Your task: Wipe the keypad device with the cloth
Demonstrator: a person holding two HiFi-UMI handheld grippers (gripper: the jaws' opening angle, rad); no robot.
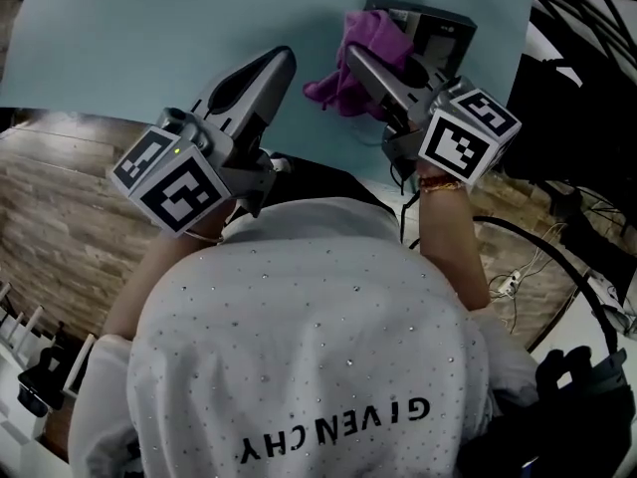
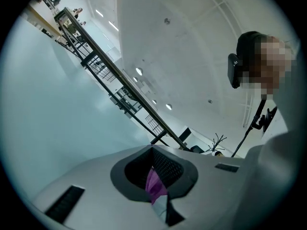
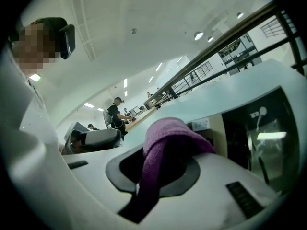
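The purple cloth (image 1: 336, 86) hangs bunched from my right gripper (image 1: 352, 56), which is shut on it just above the pale blue table (image 1: 149, 38). In the right gripper view the cloth (image 3: 158, 147) drapes over the closed jaws and hides their tips. The dark keypad device (image 1: 438, 30) lies at the table's far right, just beyond the cloth; its dark face (image 3: 259, 133) shows right of the jaws. My left gripper (image 1: 282, 60) hovers left of the cloth, apart from it, jaws together and holding nothing. A sliver of cloth (image 2: 154, 185) shows through its jaw slit.
Black cables and dark equipment (image 1: 577, 68) crowd the floor right of the table. Wood-pattern flooring (image 1: 60, 187) lies to the left, with a white rack (image 1: 30, 357) at the lower left. The person's white shirt (image 1: 318, 347) fills the foreground.
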